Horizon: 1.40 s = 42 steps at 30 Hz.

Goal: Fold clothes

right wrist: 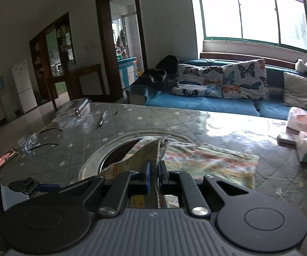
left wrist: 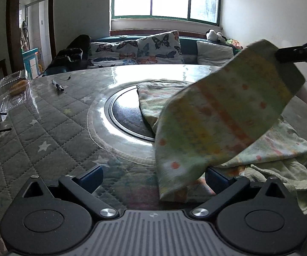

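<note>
I am holding the right gripper clamped on an edge of the patterned garment, which is running up between its blue pads at lower centre of the right wrist frame. The rest of the garment is lying on the quilted table, partly covering the round inset plate. In the left wrist frame, the left gripper is standing wide open at bottom centre, gripping nothing; a lifted fold of the garment is hanging over its right finger.
</note>
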Available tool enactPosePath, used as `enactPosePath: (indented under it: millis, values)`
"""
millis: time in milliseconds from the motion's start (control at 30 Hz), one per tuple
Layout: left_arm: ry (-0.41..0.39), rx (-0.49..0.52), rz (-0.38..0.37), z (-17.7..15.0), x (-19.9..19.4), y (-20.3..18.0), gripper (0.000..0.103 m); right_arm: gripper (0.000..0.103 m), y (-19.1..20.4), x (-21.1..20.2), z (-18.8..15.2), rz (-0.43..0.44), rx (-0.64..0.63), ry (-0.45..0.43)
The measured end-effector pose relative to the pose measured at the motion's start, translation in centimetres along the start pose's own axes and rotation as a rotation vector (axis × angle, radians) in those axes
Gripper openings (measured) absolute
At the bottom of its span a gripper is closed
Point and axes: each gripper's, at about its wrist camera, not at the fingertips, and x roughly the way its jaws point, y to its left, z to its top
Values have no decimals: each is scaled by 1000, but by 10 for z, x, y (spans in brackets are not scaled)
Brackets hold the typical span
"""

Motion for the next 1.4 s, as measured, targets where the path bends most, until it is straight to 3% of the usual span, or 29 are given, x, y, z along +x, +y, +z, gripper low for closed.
enactPosePath:
  millis: [233, 633, 833, 1133, 1400]
  values:
    - [8, 8, 31, -3, -1, 6, 103, 6, -17, -8, -10, -49, 32, 25]
    - [29, -13, 76, -8, -7, 24, 103, 7, -55, 33, -64, -104, 180, 211]
    - [23, -1, 36, -5, -23, 32, 103, 8, -60, 34, -73, -120, 181, 248]
    - [-45, -23, -3, 23, -37, 35, 102, 9, -57, 28, -59, -128, 144, 183]
    - [-65, 15, -155, 59, 4, -12, 83, 10, -44, 54, -52, -82, 87, 157]
